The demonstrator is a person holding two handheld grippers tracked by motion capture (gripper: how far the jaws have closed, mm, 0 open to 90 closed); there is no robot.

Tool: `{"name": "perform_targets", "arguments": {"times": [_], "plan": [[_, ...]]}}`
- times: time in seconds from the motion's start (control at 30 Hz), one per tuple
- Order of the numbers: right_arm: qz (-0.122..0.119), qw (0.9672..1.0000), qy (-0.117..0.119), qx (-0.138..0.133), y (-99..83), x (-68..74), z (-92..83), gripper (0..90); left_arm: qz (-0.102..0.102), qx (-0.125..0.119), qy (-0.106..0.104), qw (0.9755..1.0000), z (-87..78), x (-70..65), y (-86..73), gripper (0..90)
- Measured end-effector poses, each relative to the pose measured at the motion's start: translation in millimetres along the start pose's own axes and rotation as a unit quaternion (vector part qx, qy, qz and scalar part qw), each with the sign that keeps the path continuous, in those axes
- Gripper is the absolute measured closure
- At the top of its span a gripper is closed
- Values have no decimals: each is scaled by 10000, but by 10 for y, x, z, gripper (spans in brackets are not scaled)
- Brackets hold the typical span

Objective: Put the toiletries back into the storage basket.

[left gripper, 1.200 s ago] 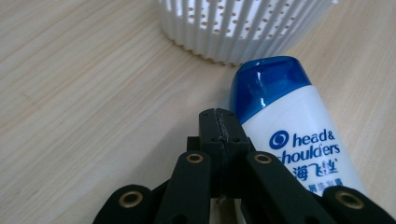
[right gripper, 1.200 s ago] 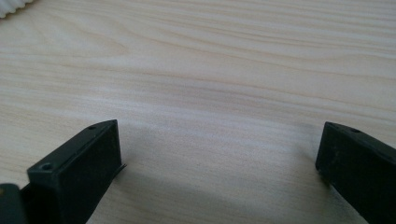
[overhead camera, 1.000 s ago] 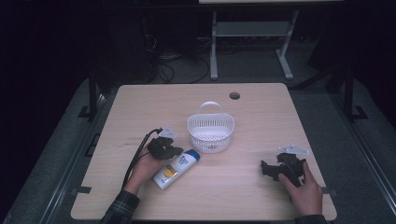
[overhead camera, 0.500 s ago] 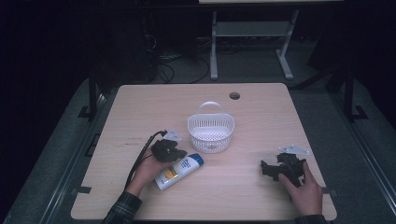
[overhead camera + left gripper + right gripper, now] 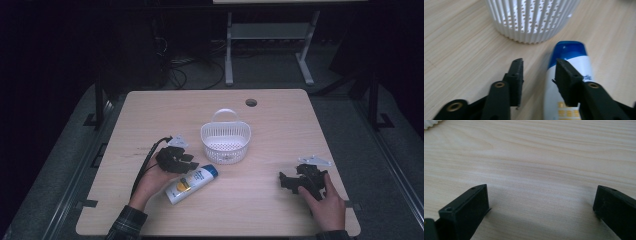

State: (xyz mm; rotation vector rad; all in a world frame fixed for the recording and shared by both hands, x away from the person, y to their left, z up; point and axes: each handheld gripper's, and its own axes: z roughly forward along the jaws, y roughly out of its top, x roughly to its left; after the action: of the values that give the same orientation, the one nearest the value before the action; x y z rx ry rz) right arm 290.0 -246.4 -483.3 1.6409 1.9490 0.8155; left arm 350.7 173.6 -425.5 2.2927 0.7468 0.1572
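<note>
Bottle (image 5: 571, 72) lower end hidden behind left hand-held gripper (image 5: 537, 75).

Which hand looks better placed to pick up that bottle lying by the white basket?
Left. Its hand-held gripper has just been opening right at the bottle, nothing between its jaws yet. The right hand-held gripper rests far across the table.

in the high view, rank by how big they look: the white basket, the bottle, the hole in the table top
1. white basket, the widest of the three, handle included.
2. bottle, lying flat; nearly as long as the basket is wide, but far slimmer.
3. hole, clearly the smallest; it lies farther from the camera, which shrinks it somewhat.
</note>
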Motion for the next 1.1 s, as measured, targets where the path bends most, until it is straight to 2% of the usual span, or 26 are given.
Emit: {"name": "perform_targets", "arguments": {"times": [0.17, 0.27, 0.47, 0.57, 0.8, 0.87, 1.1], "plan": [[-3, 10000, 0, 1, 0, 0, 0, 0, -55, -25, -207, 9998, -46, -71, 47, 438], [-6, 10000, 1, 1, 0, 0, 0, 0, 53, 23, -231, 9997, -36, -151, 85, 356], [-6, 10000, 3, 1, 0, 0, 0, 0, 268, 239, -175, 9992, 54, -258, 122, 279], [-7, 10000, 2, 1, 0, 0, 0, 0, 355, 357, -172, 9986, 102, -286, 122, 257], [-9, 10000, 2, 0, 0, 0, 0, 0, 374, 601, -138, 9974, 237, -335, 101, 234], [-6, 10000, 2, 1, 0, 0, 0, 0, 430, 746, -119, 9962, 286, -343, 91, 232], [-5, 10000, 3, 2, 0, 0, 0, 0, 509, 1013, -37, 9935, 363, -366, 68, 230]]}}
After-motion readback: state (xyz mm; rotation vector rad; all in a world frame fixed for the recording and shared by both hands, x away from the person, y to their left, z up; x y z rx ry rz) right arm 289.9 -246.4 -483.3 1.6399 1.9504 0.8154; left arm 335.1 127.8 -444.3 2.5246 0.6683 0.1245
